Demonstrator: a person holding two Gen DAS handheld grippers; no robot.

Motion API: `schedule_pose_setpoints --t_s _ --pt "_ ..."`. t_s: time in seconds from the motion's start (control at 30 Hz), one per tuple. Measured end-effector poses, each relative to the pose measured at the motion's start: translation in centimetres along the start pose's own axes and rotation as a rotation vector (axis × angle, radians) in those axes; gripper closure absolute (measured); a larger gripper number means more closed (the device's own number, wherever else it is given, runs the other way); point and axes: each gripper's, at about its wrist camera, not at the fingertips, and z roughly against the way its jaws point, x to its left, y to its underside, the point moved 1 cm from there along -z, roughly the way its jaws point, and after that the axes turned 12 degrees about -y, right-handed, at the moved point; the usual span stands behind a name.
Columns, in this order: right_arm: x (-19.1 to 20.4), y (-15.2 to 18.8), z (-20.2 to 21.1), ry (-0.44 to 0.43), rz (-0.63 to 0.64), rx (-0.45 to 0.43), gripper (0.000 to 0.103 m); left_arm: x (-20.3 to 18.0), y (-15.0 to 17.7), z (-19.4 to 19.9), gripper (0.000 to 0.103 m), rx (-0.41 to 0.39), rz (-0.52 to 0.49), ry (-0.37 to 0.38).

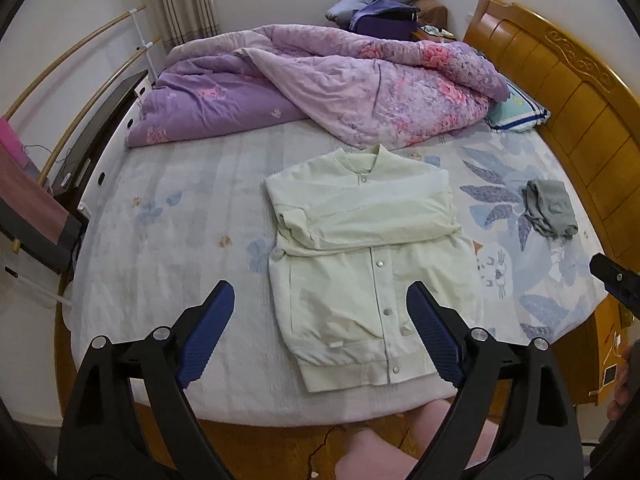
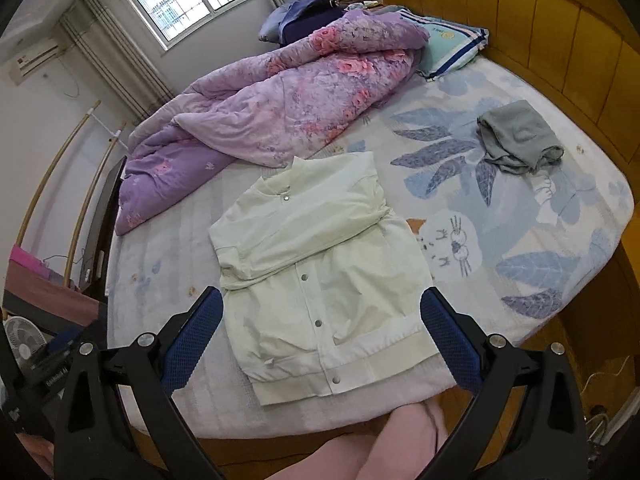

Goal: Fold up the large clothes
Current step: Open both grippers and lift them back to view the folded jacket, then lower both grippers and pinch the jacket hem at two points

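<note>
Both claws, left (image 1: 320, 300) and right (image 2: 322, 306), gape apart above the cream jacket (image 1: 372, 264) on the bed (image 1: 168, 240)

A pale, cream-green jacket (image 1: 372, 264) lies flat on the bed (image 1: 168, 240), front side up, snaps fastened down the middle. Its collar points toward twelve o'clock and its ribbed hem toward six o'clock, close to the mattress edge. Both sleeves are folded across the chest, forming a band over the upper half. The lower half lies smooth, slightly wrinkled.
</note>
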Motion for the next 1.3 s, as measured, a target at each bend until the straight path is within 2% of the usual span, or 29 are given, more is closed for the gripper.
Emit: schedule_pose_setpoints --t_s 0.2,0.33,0.5,0.63,0.73,0.87,1.0,1.17,1.3 --pt "1.0 -3.0 0.2 -0.026 0.04 -0.039 0.008 1.4 -1.8 -0.8 0.015 0.004 0.032 -0.012" --pt "0.8 -6.1 -0.5 -0.032 0.09 -0.058 0.008 2.0 -3.6 -1.4 0.015 0.007 0.046 -0.075" --pt "0.0 -11.8 -1.4 -0.066 0.149 -0.09 0.008 2.5 -6.5 -2.5 0.013 0.016 0.084 -0.12" --pt "-0.7 -16.9 -2.9 -0.073 0.224 -0.087 0.008 2.2 -9.2 -5.2 0.013 0.068 0.08 -0.23" --pt "-1.4 -20.4 -4.9 -0.099 0.271 -0.07 0.008 2.6 -11.0 -7.5 0.013 0.11 0.117 -0.213" --pt "-2.9 -23.9 -8.6 -0.132 0.284 0.021 0.008 4.0 -12.3 -11.3 0.013 0.194 0.149 -0.223" --pt "-4.3 -27.1 -13.9 -0.171 0.277 0.138 0.008 5.2 -14.5 -14.3 0.013 0.224 0.139 -0.238" --pt "-6.1 -28.7 -22.1 -0.139 0.257 0.289 0.008 5.2 -17.7 -19.8 0.011 0.267 0.102 -0.161" --pt "-8.5 -29.1 -29.1 -0.107 0.185 0.405 0.008 4.4 -20.1 -27.1 0.011 0.343 0.057 -0.104"
